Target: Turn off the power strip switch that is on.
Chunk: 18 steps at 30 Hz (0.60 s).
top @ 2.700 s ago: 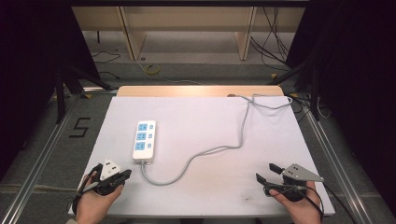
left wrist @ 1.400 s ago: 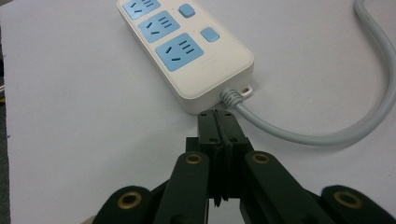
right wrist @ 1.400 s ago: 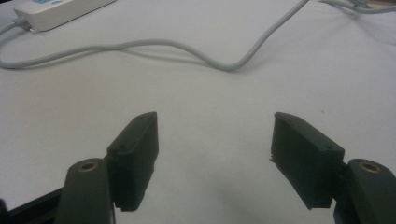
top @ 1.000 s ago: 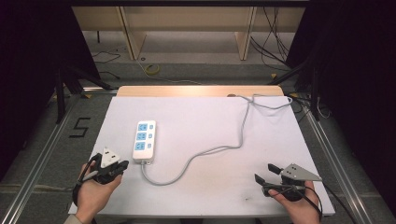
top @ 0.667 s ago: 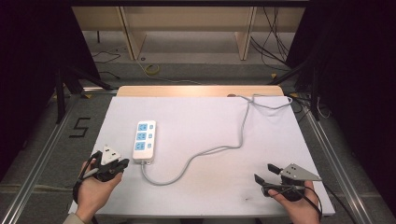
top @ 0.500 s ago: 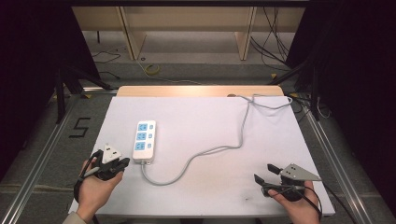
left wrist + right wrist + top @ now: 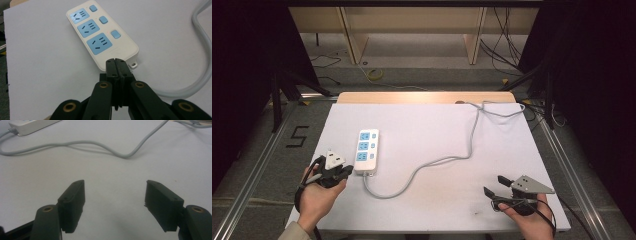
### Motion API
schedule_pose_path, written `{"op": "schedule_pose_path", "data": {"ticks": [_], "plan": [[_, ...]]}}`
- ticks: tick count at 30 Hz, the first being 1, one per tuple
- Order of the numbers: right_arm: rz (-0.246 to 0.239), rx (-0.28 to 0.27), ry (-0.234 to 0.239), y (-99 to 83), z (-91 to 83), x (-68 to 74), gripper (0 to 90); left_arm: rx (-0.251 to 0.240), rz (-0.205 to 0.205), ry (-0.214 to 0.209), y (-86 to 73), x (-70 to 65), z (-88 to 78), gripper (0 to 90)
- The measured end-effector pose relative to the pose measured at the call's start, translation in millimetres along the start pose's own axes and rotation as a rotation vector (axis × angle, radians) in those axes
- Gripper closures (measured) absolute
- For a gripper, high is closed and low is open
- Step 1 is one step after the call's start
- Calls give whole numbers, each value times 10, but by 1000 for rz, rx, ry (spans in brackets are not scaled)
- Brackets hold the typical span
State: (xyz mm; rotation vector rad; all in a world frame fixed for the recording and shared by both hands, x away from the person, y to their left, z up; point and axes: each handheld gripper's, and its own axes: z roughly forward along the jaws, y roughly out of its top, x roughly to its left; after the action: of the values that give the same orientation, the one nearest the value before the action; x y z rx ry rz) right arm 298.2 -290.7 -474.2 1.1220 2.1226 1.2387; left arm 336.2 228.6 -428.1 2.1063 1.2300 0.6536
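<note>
The power strip [image 7: 366, 151] lies flat on the white desk [image 7: 432, 130], toward its left half, with the three blue sockets and three blue switches facing up; this orientation keeps the switches reachable from above. Its long axis runs away from the person, and the cable end points toward the near edge. The grey cable [image 7: 439, 161] leaves that near end, loops across the middle of the desk and runs off at the far right corner, so the strip has slack and is not pulled taut. The left tongs [image 7: 343, 172] sit just beside the strip's near left corner; in the left gripper view [image 7: 117, 65] the two black jaws are pressed together with nothing between them, and their tips point at the near end of the strip, close to its small mounting lug. Closed jaws form a single narrow tip, which in this judgement suits pressing a switch or nudging the housing rather than grasping it. The right tongs [image 7: 496, 186] rest low at the near right of the desk, well apart from the strip, with the jaws spread wide and holding nothing [image 7: 113, 205], apparently in standby.
</note>
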Motion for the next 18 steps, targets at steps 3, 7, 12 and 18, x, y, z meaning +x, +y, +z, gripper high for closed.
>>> {"op": "schedule_pose_path", "data": {"ticks": [3,7,12,18], "plan": [[1,0,0,2,4,2,336,3,1,0,15,9,13,893],[-2,-1,0,5,5,5,338,12,1,-2,45,7,47,893],[-3,-3,-1,5,4,6,339,14,0,-2,64,-2,61,893],[-3,-3,-2,8,2,6,341,19,1,-6,93,-8,75,893]]}}
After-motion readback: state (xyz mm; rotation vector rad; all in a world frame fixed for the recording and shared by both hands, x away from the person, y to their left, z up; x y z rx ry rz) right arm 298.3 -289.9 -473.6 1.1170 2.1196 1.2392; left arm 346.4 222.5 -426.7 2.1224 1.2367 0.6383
